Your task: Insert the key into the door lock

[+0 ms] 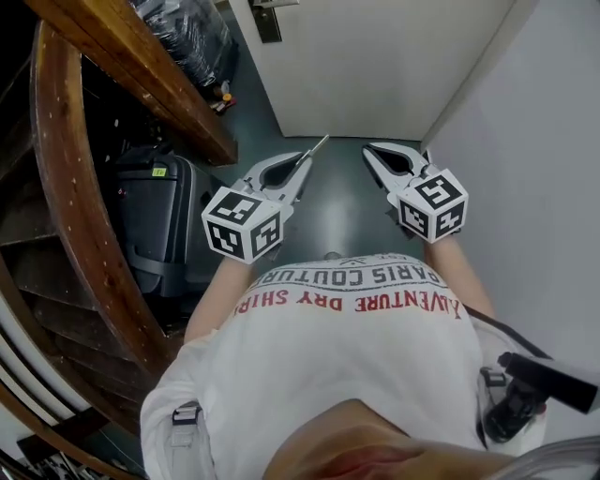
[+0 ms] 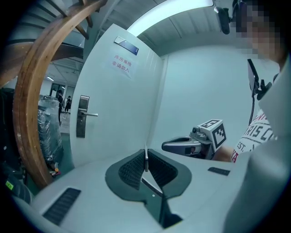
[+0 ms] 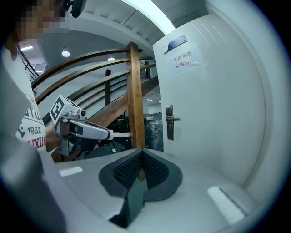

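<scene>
Two steps remain, I judge: approach and insert. Left gripper (image 1: 302, 171) pinches the key (image 1: 317, 146) at upper centre; right gripper (image 1: 373, 153) is pressed together, empty. The lock (image 1: 266, 21) at frame top is well apart, so next comes careful alignment.

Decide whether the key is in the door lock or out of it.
Out. The key is clamped in the left hand-held gripper, well short of the door lock.
</scene>
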Tool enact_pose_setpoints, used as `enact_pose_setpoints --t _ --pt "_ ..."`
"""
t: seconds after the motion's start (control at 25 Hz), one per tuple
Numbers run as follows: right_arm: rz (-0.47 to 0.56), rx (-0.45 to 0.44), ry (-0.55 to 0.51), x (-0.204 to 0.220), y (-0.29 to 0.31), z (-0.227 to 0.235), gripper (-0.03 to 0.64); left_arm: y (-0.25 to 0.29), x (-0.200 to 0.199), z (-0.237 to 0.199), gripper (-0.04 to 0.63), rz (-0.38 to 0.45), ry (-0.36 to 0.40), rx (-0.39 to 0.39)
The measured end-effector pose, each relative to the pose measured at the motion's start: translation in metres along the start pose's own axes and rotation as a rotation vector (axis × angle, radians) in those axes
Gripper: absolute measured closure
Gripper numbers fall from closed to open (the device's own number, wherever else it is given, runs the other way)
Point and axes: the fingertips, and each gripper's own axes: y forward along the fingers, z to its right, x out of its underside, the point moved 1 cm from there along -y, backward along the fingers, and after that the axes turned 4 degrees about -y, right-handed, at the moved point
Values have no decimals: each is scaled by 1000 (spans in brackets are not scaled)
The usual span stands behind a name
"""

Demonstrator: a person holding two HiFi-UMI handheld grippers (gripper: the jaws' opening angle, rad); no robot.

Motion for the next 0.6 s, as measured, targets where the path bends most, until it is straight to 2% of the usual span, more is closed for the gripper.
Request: enact_pose_setpoints --t 0.12,0.2,0.32,0.6 --pt "36 -13 -26 -21 25 40 614 28 -27 -22 572 28 -10 -20" --pt "96 -27 -20 -36 36 58 614 38 -39 -36 572 47 -36 -33" --pt "174 -41 0 -56 49 75 614 47 -52 -55 572 56 -30 -66" --pt "154 -21 -47 -52 83 102 614 79 -71 -104 572 88 -23 -70"
